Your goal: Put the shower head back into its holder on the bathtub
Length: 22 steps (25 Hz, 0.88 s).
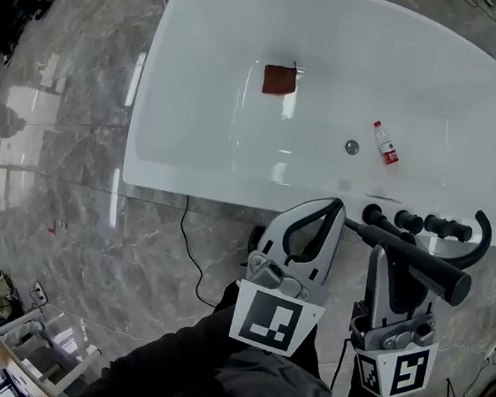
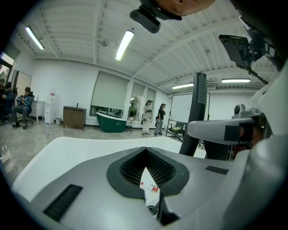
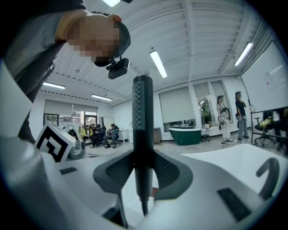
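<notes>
A black stick-shaped shower head (image 1: 431, 272) lies slanted across my right gripper (image 1: 382, 256), which is shut on its handle just outside the white bathtub's near rim (image 1: 231, 191). In the right gripper view the shower head (image 3: 142, 121) stands upright between the pads of the right gripper (image 3: 143, 177). Black tap fittings (image 1: 408, 222) and a curved spout (image 1: 486, 236) line the rim just beyond it; which one is the holder I cannot tell. My left gripper (image 1: 336, 207) is shut with nothing in it, its tip at the rim beside the fittings. In the left gripper view, the left gripper (image 2: 152, 182) has the shower head (image 2: 198, 112) to its right.
In the tub lie a red cloth (image 1: 278, 79), a small bottle with a red label (image 1: 385, 144) and the drain (image 1: 352, 147). A black cable (image 1: 190, 251) runs over the marble floor by the tub. Shelving and clutter (image 1: 27, 337) stand at the lower left. People stand far off in the room.
</notes>
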Tool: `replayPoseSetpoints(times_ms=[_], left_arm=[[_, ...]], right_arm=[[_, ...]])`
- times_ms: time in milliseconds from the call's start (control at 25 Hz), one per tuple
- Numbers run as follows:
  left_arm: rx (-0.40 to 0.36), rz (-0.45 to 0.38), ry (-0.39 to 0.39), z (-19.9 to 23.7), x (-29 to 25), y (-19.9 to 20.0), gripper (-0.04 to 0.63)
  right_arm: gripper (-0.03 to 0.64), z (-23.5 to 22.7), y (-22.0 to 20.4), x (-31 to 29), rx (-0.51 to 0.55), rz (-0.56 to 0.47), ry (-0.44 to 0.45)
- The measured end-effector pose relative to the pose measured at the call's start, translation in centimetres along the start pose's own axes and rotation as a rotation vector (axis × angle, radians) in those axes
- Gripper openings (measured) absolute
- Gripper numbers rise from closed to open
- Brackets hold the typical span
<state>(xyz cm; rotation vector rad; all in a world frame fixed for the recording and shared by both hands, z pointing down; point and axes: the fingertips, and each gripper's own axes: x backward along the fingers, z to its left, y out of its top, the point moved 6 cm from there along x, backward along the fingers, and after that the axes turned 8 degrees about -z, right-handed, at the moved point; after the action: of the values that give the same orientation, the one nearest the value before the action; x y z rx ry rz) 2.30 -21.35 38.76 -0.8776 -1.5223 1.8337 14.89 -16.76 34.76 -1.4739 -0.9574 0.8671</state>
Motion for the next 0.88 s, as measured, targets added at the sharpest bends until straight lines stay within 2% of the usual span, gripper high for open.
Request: replayPoseSetpoints(times_ms=[360, 880], left_arm=[[0.002, 0.013, -0.016, 1.0, -0.5, -1.8, 0.003], [0.025, 0.037, -0.042, 2.1, -1.5, -4.9, 0.003]], right_arm=[[0.141, 0.5, -3.5, -0.9, 0.006, 0.031, -0.018], [0.141, -0.1, -8.6, -1.4, 0.019, 0.076, -0.088]])
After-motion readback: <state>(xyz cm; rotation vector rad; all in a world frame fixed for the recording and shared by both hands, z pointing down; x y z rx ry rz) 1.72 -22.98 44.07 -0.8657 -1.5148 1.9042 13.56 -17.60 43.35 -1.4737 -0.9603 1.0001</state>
